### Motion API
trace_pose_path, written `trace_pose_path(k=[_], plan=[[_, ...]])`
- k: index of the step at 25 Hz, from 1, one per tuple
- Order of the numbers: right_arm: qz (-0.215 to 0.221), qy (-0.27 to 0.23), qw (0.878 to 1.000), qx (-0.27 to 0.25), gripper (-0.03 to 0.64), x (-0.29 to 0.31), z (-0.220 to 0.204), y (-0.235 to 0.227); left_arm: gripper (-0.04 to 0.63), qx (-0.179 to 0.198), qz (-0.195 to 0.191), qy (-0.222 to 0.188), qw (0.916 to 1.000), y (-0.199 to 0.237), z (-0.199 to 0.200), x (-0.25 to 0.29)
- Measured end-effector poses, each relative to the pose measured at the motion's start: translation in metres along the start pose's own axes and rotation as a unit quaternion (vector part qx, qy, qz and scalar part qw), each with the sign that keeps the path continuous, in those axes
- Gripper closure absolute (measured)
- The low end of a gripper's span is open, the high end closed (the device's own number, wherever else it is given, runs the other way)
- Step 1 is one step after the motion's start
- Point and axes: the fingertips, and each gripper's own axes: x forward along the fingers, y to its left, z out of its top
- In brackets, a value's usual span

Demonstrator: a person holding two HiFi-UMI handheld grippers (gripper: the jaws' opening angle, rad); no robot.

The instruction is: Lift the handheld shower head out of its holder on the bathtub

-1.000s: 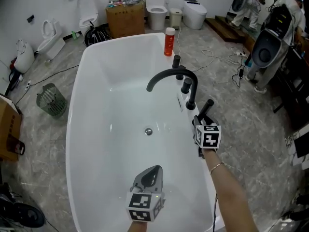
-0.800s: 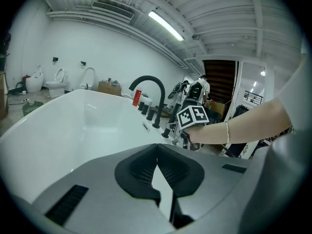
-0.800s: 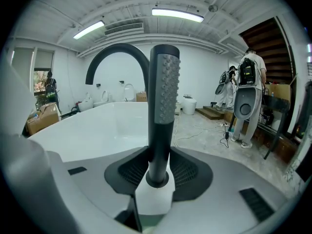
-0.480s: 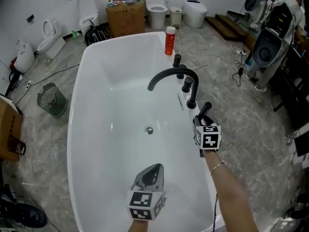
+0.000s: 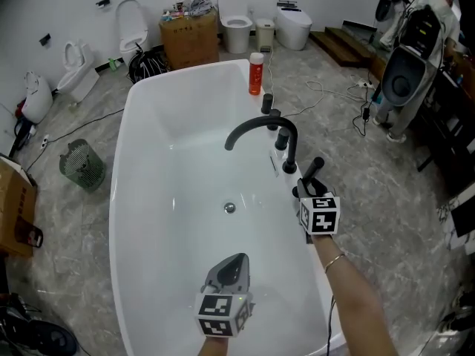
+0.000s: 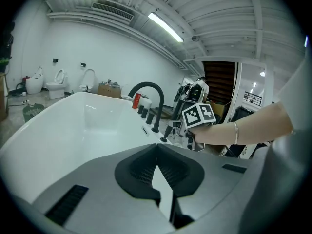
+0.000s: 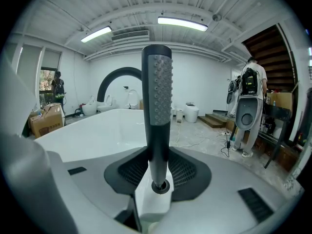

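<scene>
The black stick-shaped shower head [image 5: 313,171] stands at the right rim of the white bathtub [image 5: 141,221], just in front of the black arched faucet [image 5: 256,128]. My right gripper [image 5: 306,190] is shut on its shaft. In the right gripper view the shower head [image 7: 157,106] rises upright between the pads, and its lower end runs down to the round holder ring [image 7: 160,185]; whether it is out of the ring I cannot tell. My left gripper [image 5: 236,260] hovers over the tub's near end, shut with nothing in it [image 6: 157,154].
A red bottle [image 5: 255,74] stands on the far rim, with black tap knobs [image 5: 268,102] beside the faucet. Toilets [image 5: 237,22], a cardboard box [image 5: 189,32] and a wire basket [image 5: 82,165] stand on the floor around the tub. Cables [image 5: 326,91] lie at the right.
My right gripper has risen a little with the shower head in its grip. The left gripper has hardly shifted. The head view has tilted slightly.
</scene>
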Motion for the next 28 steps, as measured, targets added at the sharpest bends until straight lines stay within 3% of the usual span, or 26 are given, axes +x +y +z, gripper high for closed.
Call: trace_pose_path(k=[28], plan=[[-0.005, -0.088, 0.996, 0.017, 0.486, -0.156, 0.151, 0.006, 0.575, 0.029, -0.028, -0.039, 0.9984, -0.059, 0.094, -0.096]])
